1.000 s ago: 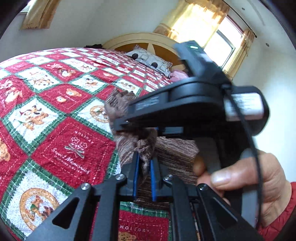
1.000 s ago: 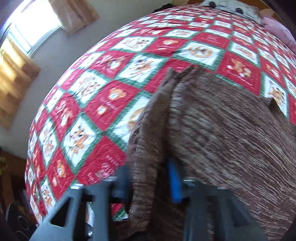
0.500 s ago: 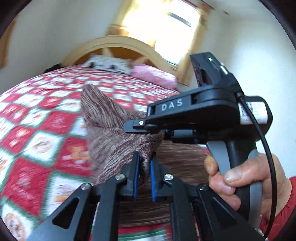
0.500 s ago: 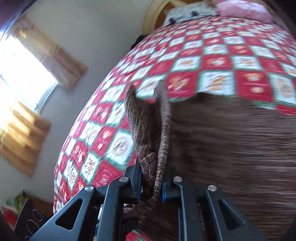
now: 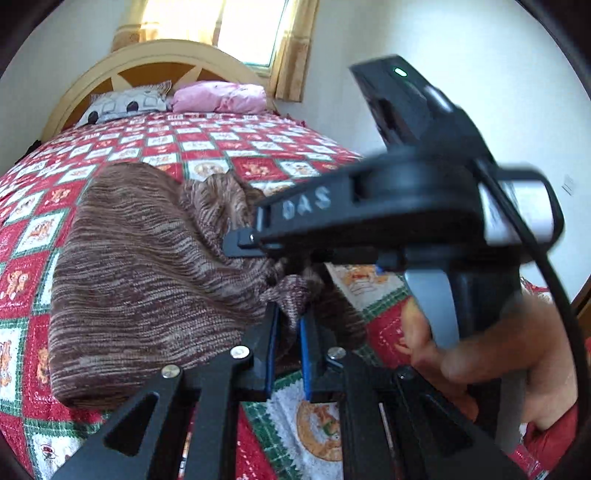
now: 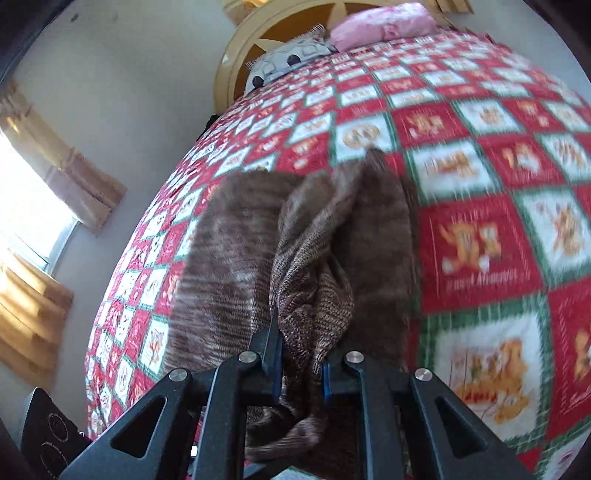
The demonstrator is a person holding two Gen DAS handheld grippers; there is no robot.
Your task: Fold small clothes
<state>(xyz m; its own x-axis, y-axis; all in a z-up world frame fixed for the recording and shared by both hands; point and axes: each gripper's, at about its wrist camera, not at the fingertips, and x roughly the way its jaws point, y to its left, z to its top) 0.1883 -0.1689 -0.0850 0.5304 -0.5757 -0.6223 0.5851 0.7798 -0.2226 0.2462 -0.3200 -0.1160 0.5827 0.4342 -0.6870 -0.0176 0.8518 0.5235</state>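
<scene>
In the left wrist view, the left gripper [image 5: 287, 325] is clamped on a bunched fold of the brown knitted garment [image 5: 140, 280], which rises between its blue pads; where the fold goes below the pads is hidden by the black fingers. Just beyond and to the right, the right gripper [image 5: 247, 242] crosses the view, its own tips buried in the knit, so its grip cannot be read from here. A hand [image 5: 491, 350] wraps its handle at the lower right, partly cut off by the edge, with a red sleeve [image 5: 550, 439] below. To the left of the tool the garment spreads in a broad slab over the patchwork quilt [image 5: 33, 236]; its far edge is humped and its shape is hard to make out.

In the right wrist view, the right gripper [image 6: 301, 360] is closed on a thick gather of the same garment [image 6: 314, 266], which hangs down past the pads and hides the space between them. The cloth farther out is blurred. Beyond lie the quilt [image 6: 480, 229], a grey patterned pillow [image 6: 288, 61], a pink pillow [image 6: 384, 22] and the curved headboard [image 6: 236, 55], its top cut off.
</scene>
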